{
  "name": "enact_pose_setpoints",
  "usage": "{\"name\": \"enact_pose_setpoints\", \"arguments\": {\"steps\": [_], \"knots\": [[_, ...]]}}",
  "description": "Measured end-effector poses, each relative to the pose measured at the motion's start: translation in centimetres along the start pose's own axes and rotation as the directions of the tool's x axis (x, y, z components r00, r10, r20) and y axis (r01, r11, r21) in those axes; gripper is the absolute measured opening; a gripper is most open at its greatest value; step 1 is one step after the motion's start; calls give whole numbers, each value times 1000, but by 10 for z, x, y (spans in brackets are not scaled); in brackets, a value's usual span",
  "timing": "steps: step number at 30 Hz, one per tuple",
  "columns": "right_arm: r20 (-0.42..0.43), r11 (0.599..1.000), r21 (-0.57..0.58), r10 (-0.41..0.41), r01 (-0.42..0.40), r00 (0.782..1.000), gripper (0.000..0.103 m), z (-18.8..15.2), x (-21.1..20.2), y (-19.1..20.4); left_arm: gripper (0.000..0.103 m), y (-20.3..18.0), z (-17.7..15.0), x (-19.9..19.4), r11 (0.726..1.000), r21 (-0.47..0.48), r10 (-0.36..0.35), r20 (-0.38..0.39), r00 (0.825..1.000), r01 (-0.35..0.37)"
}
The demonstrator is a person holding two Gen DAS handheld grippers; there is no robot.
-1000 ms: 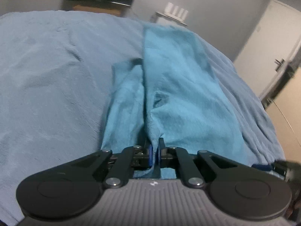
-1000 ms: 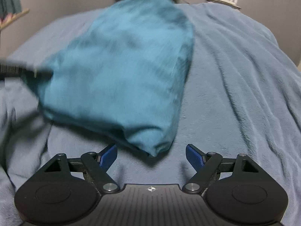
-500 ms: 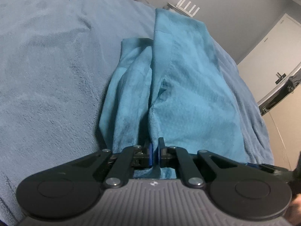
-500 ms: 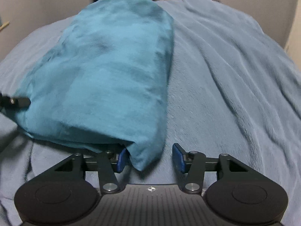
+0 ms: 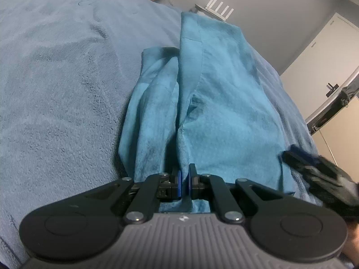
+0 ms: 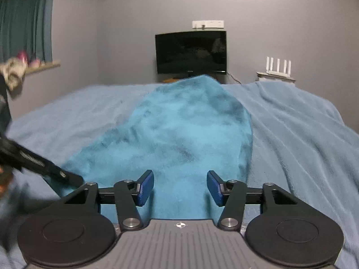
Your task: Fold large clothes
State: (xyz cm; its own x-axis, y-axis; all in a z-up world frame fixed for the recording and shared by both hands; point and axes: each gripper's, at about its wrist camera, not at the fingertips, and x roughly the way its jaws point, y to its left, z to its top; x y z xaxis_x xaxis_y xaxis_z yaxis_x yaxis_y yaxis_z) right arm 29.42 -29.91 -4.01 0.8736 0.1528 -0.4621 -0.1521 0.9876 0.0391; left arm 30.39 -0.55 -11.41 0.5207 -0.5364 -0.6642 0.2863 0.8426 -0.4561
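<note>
A teal garment [image 5: 215, 103] lies lengthwise on the blue blanket [image 5: 56, 89], folded over itself with a narrower layer showing at its left. My left gripper [image 5: 184, 182] is shut on the garment's near edge, cloth pinched between its blue pads. In the right wrist view the garment [image 6: 179, 139] spreads ahead of my right gripper [image 6: 180, 188], which is open with the cloth's near edge lying between its fingers. The left gripper's black arm [image 6: 44, 168] shows at the left there; the right gripper [image 5: 318, 174] shows blurred at the right of the left wrist view.
The bed's blanket [image 6: 303, 134] extends wide to both sides of the garment. A dark TV [image 6: 190, 52] and a white router [image 6: 278, 67] stand by the far wall. A door [image 5: 325, 67] is at the right, a curtain [image 6: 24, 18] at the left.
My right gripper has tilted up and moved in over the garment's near edge, jaws still open. The left gripper keeps its grip and has moved little.
</note>
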Motion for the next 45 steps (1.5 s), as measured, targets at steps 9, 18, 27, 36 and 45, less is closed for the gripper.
{"name": "enact_pose_setpoints", "arguments": {"steps": [9, 18, 27, 36, 45], "knots": [[-102, 998, -7, -58, 58, 993, 52, -12, 30, -4, 1, 1, 1, 6, 1000, 27, -4, -21, 1000, 5], [24, 969, 232, -93, 85, 995, 53, -1, -1, -38, 1, 3, -1, 5, 1000, 28, -1, -20, 1000, 2], [-116, 948, 296, -87, 118, 989, 72, -15, -4, -47, 39, 5, -15, -23, 1000, -10, 11, 47, 999, -11], [-276, 945, 313, 1, 89, 961, 94, -31, -42, -15, 81, -24, -52, -63, 993, 58, 99, 86, 991, -104], [-193, 978, 155, -111, 142, 975, 99, -36, -93, 34, 96, -77, -103, -61, 867, 371, 295, 156, 943, -333]]}}
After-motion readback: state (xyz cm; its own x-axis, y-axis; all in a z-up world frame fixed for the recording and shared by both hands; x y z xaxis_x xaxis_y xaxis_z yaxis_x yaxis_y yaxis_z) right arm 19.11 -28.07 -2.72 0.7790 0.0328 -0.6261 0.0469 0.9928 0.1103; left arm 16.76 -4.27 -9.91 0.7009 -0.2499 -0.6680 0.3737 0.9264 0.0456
